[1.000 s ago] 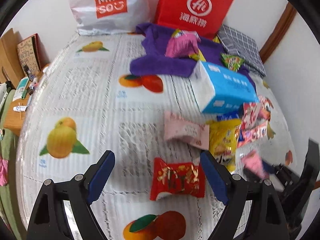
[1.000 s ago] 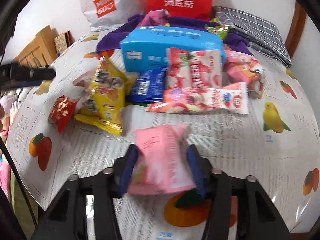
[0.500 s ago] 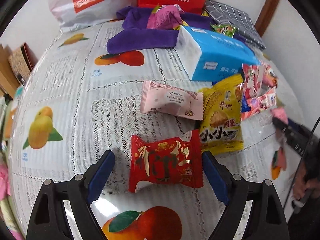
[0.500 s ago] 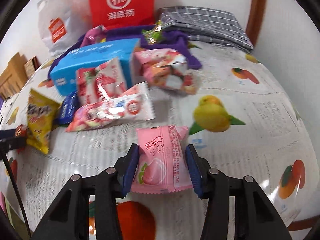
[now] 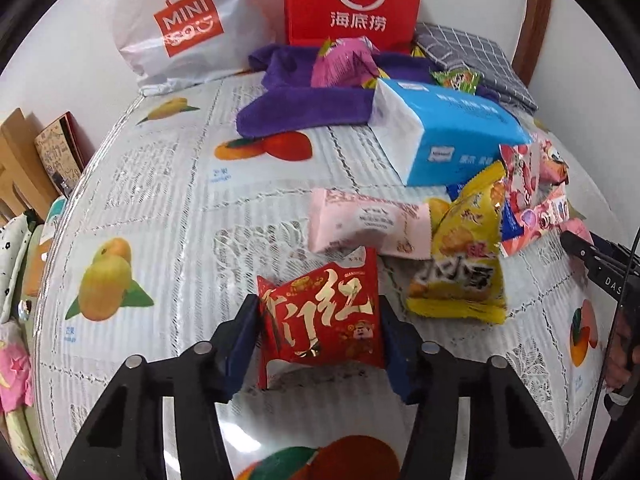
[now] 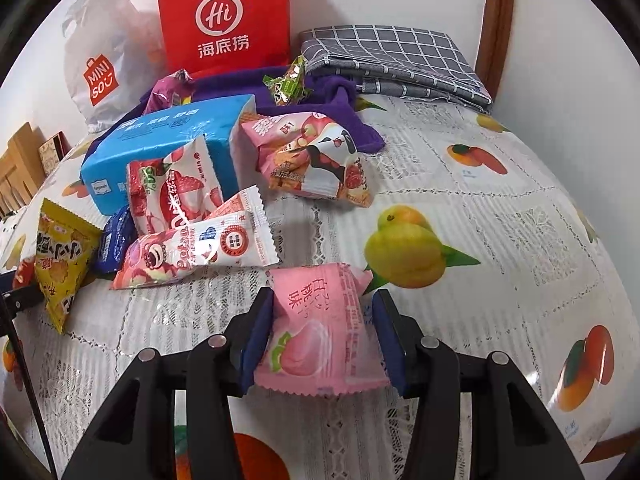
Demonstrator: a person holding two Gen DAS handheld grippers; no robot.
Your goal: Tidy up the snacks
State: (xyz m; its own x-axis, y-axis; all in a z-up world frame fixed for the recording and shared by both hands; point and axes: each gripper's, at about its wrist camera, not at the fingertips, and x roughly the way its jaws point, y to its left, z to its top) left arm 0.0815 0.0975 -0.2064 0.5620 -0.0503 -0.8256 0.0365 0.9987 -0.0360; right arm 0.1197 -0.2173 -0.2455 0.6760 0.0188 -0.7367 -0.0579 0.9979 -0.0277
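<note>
Your left gripper (image 5: 318,330) is closing on the glossy red foil packet (image 5: 320,320), where before it stood wide; your right gripper (image 6: 322,330) clamps the pink peach pouch (image 6: 320,332).

Red pkt (image 5: 320,316), pink pkt (image 6: 320,328) gripped.

Right gripper (image 6: 322,330) clamps pink peach-flavour snack packet (image 6: 320,332) between both pads — above fruit-print tablecloth (image 6: 500,240), near snack pile (image 6: 192,216).

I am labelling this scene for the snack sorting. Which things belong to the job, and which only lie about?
Job: red snack packet between the closing left gripper; pink peach packet in the right gripper; yellow chip bag; panda packet.

Lying about: blue tissue pack; purple cloth; red paper bag; checked cloth.
</note>
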